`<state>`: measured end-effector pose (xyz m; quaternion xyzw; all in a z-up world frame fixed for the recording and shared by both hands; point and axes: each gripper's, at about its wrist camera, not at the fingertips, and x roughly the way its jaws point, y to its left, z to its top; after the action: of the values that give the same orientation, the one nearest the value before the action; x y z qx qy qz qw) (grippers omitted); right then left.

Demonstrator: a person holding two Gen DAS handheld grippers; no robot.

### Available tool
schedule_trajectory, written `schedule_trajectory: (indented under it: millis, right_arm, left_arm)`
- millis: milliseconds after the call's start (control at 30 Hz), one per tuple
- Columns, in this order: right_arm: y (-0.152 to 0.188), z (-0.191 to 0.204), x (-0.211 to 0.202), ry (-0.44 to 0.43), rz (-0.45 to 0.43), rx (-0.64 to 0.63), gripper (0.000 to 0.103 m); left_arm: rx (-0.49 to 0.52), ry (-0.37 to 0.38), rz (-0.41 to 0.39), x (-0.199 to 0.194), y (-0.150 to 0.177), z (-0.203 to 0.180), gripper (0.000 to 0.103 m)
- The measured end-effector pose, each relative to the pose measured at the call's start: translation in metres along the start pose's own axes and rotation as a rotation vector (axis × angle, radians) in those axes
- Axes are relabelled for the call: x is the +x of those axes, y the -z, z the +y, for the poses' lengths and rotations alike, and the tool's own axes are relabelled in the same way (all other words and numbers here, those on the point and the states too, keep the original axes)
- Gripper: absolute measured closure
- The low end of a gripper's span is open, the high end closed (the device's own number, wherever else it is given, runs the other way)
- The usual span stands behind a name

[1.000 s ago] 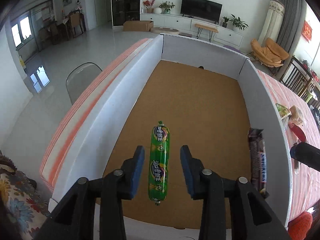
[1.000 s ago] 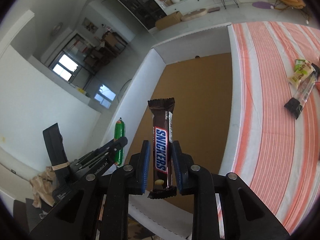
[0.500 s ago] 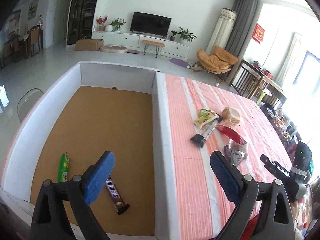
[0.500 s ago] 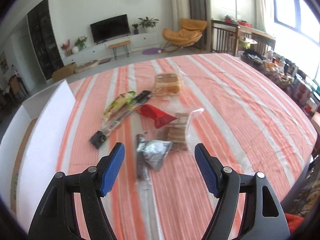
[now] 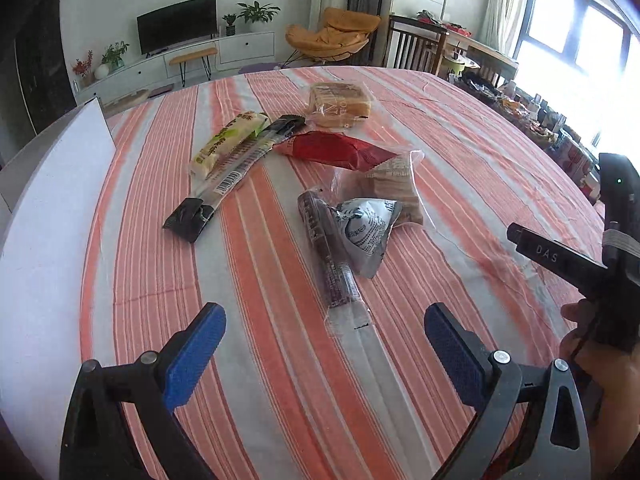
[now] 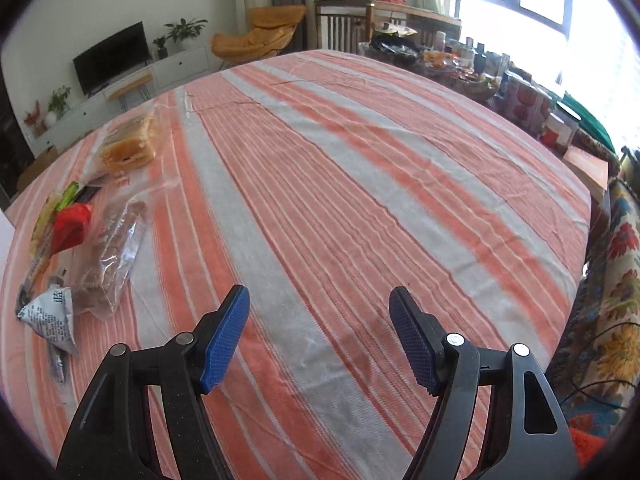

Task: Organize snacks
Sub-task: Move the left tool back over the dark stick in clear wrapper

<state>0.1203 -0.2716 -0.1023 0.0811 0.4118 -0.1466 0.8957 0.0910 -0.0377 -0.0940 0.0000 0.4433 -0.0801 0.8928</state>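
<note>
Snacks [image 5: 320, 184] overlapping, labels unreadable; white box [image 5: 52, 216] cut off

The right gripper [image 6: 319, 336] is held wide apart and empty above the striped tablecloth [image 6: 340, 184]; at the left edge a grey foil pouch [image 6: 50, 318], a clear biscuit bag [image 6: 114, 256], a red packet [image 6: 72, 226] and wrapped bread [image 6: 128, 146] are seen clustered.
</note>
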Motion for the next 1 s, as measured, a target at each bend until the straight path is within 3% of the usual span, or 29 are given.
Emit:
schedule_trajectory:
  millis: [133,233,400,1000]
  right_arm:
    - [-0.001,-0.013,0.006,0.002,0.020,0.053,0.027]
    - [0.000,-0.008,0.007,0.023,0.022,0.031,0.026]
    - [0.002,0.002,0.010,0.040,0.027,0.015,0.016]
    - [0.001,0.004,0.011,0.050,0.018,0.017,0.012]
  left_arm:
    - [-0.062,-0.001,0.047,0.026,0.007,0.023,0.004]
    - [-0.072,-0.014,0.006,0.025,0.011,0.032,0.004]
    - [-0.023,-0.044,-0.006,0.030,0.015,0.025,0.001]
    - [0.001,-0.067,0.006,0.032,0.014,0.022,0.000]
